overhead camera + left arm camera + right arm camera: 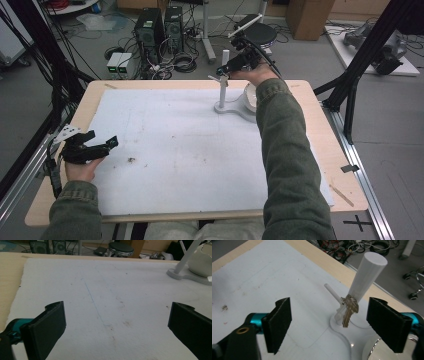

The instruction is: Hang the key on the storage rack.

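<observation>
The right gripper (pixel 329 322), jaws wide apart, sits at the white stand (pixel 222 95) in the upper middle of the high view; in its own view a brass key (pixel 349 310) hangs on the stand's side peg, centre right of the frame, between the jaws but untouched; the step looks like either fetching the key or having just hung it; a fetch would call for closing on the key's bow and sliding it along the peg. The post just behind and a white bowl (pixel 201 258) crowd that approach; the left gripper (pixel 92 147) rests open at lower left.
</observation>
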